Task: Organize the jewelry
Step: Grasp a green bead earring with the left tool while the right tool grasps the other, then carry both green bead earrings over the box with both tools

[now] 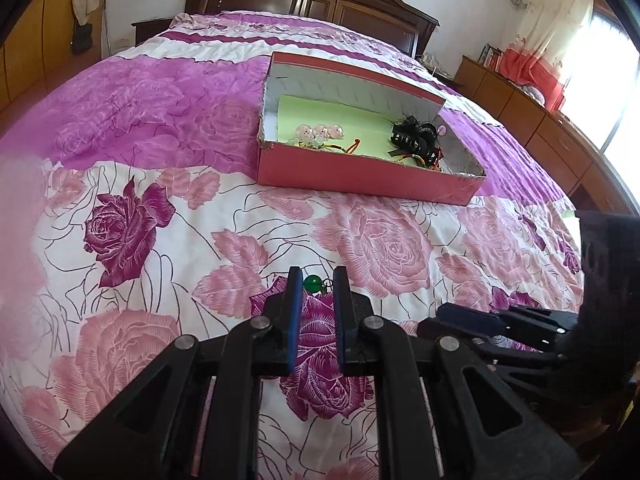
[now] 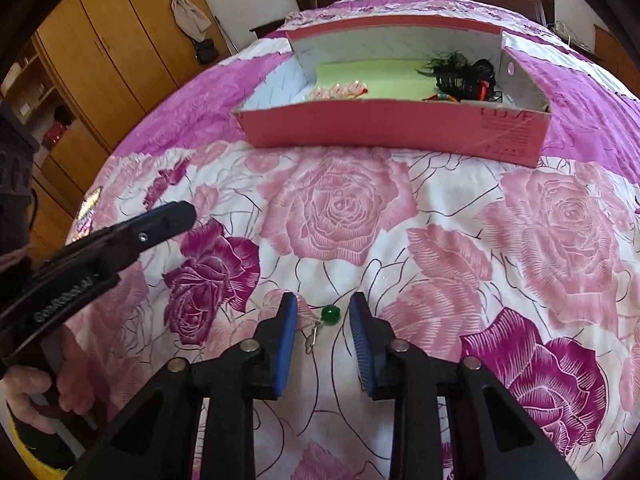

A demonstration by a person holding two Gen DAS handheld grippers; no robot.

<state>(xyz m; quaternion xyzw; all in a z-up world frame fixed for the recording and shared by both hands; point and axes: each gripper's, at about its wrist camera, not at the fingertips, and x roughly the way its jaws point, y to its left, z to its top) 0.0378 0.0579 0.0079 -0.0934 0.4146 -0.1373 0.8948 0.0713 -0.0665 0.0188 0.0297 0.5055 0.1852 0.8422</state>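
Right gripper, jaws apart, flanks the green bead; left gripper closed.

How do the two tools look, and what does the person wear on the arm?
Both the left tool and the right tool are black plastic, with flat fingers lined by blue pads, triangular cut-outs and round silver pins at the pivots. The left one bears raised lettering on its side. A dark sleeve shows above it.
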